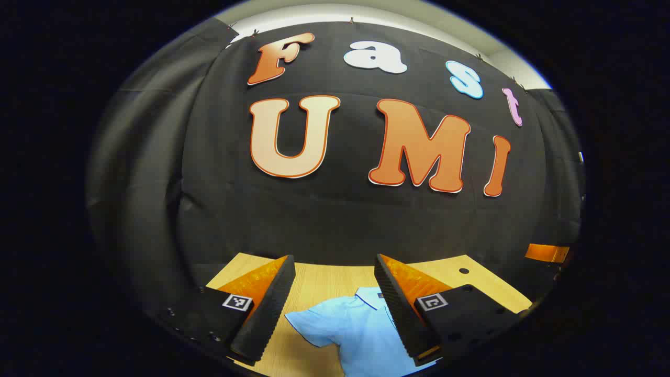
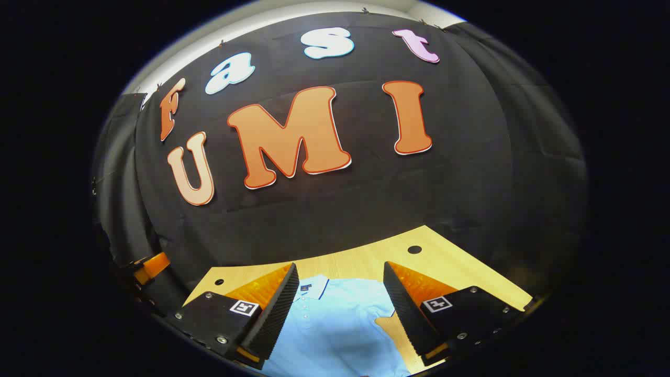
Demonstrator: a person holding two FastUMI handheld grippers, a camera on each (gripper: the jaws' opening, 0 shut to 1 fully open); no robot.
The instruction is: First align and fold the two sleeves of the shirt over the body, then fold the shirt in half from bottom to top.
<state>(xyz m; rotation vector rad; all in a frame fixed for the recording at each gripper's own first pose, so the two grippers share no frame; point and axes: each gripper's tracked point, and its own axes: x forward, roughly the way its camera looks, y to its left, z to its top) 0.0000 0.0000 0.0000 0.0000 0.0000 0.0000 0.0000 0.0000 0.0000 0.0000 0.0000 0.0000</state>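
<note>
A light blue polo shirt [image 1: 361, 335] lies flat on the wooden table [image 1: 319, 285], collar toward the far wall. In the left gripper view its short sleeve [image 1: 309, 324] spreads out between my fingers. My left gripper [image 1: 335, 303] hangs open above that side of the shirt, holding nothing. In the right gripper view the shirt [image 2: 330, 330] shows its collar [image 2: 313, 287] and button placket, with the other sleeve [image 2: 384, 309] near my right-hand finger. My right gripper [image 2: 337, 306] is open above the shirt, apart from the cloth.
The black cloth wall [image 1: 335, 220] stands close behind the table's far edge. Small round holes [image 2: 414, 249] mark the tabletop near its back corners. An orange piece [image 2: 152, 266] shows at the left rim of the right gripper view, and another orange piece [image 1: 547, 253] at the right rim of the left gripper view.
</note>
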